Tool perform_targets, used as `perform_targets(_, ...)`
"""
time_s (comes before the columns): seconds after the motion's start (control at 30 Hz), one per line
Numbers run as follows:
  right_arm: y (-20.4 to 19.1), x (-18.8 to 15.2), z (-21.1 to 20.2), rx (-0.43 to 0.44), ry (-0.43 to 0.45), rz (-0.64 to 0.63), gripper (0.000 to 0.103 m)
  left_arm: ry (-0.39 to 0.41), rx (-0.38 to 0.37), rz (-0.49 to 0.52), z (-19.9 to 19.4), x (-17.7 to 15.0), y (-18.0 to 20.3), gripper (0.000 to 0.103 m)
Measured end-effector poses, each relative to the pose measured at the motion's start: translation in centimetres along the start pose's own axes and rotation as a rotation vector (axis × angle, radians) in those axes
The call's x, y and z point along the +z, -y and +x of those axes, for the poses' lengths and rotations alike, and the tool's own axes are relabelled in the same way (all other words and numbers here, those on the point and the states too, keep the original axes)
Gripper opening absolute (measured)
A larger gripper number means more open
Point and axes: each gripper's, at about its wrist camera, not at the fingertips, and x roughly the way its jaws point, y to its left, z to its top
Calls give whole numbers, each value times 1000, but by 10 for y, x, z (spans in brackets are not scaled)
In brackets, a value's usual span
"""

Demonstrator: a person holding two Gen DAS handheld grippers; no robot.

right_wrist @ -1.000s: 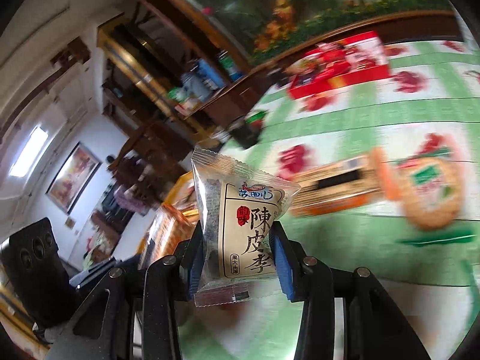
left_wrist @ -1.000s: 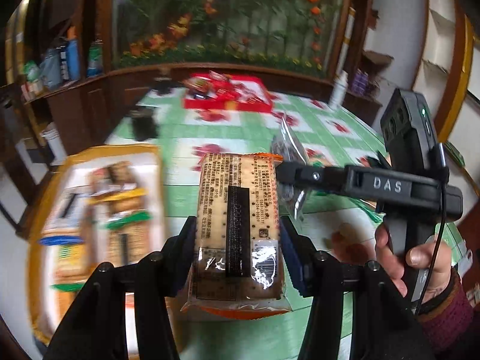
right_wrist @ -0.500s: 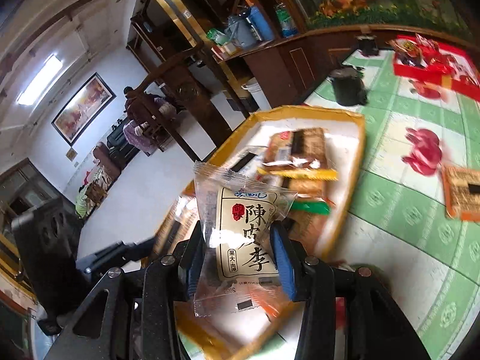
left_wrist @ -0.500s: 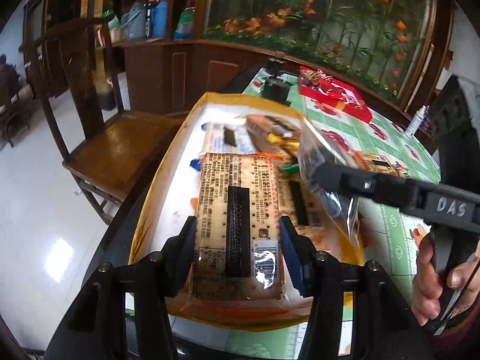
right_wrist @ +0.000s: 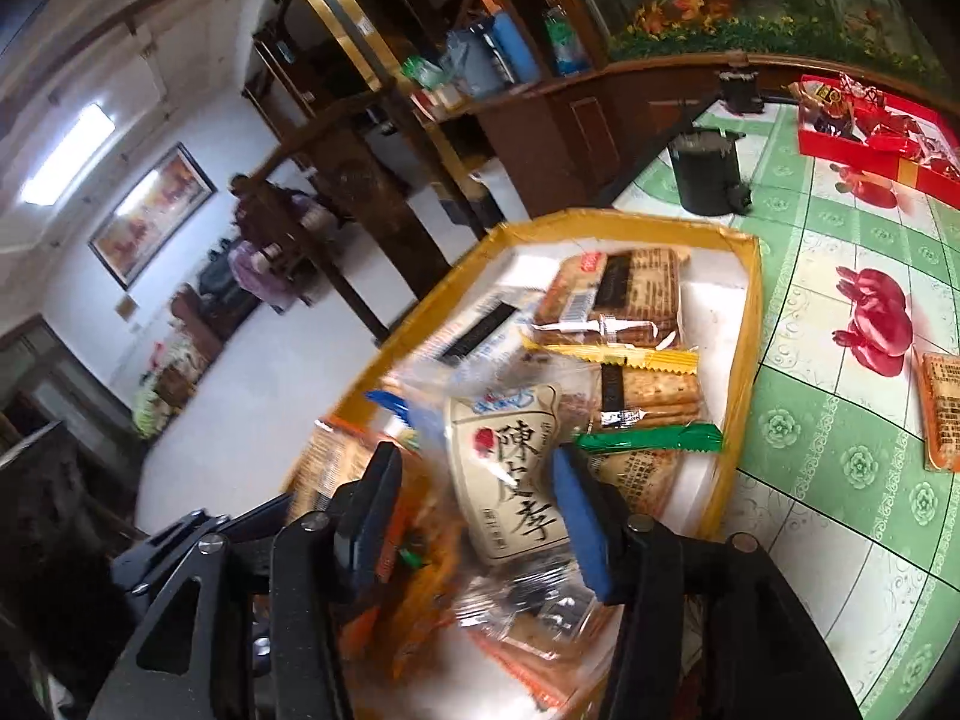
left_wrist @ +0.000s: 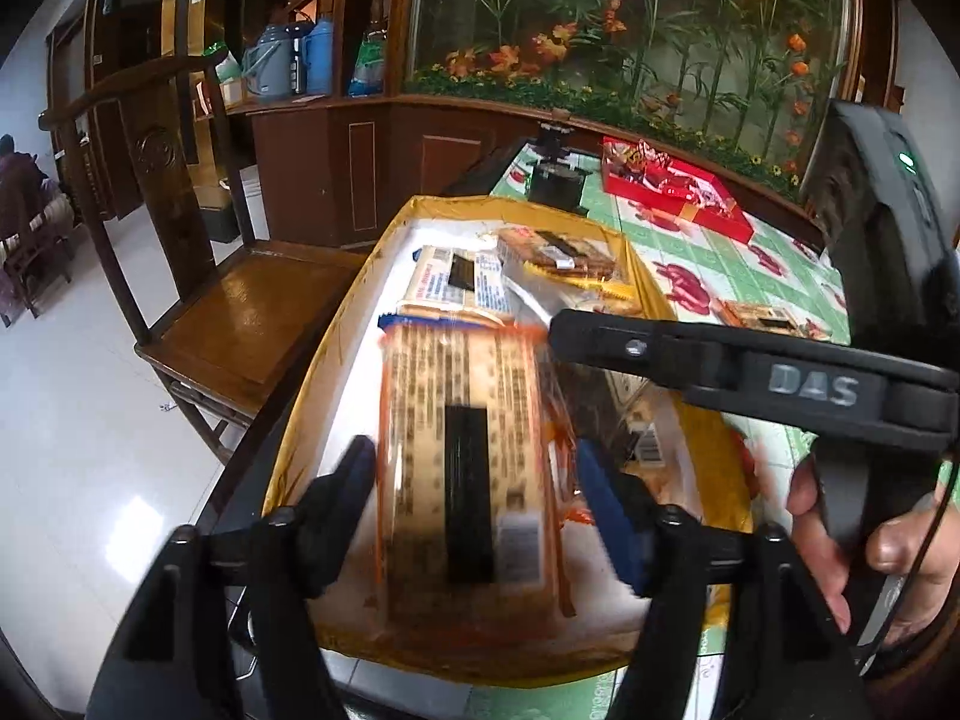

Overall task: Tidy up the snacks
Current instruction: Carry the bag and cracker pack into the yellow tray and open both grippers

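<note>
A yellow-rimmed tray (left_wrist: 324, 372) with a white floor holds several snack packets. My left gripper (left_wrist: 474, 456) hovers over its near end and its jaws are opening. The orange cracker packet (left_wrist: 462, 480) sits blurred between them, with a gap at each pad. One finger of the right gripper (left_wrist: 660, 354) crosses just beyond it. In the right wrist view the right gripper (right_wrist: 474, 462) is also over the tray (right_wrist: 747, 324), jaws opening. The clear plum packet (right_wrist: 510, 480) with Chinese lettering is loose and blurred between them, well clear of the left pad.
A red box of sweets (right_wrist: 870, 138) and a small black bin (right_wrist: 708, 174) stand farther back on the green tablecloth. One more cracker packet (right_wrist: 942, 414) lies on the cloth right of the tray. A wooden chair (left_wrist: 240, 312) stands left of the table. A person's hand (left_wrist: 888, 546) holds the right gripper.
Both grippers swung left from over the tablecloth to above the tray. In the last half second both pairs of jaws widened and the cracker and plum packets came loose.
</note>
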Motion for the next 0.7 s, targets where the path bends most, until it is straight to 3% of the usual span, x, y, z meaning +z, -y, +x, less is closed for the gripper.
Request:
perform_targets(0.2,4,-10,-40,63,77,22,64,34,-12,10,-16,6,10,71)
perform_targets(0.4,35,-16,-81,56,141,73,64,64,-53,49,-32,14,39,72)
perform_targets(0.7,130,-38,-165,-78,246,221,64,16,-207,242,-20,9,149,75)
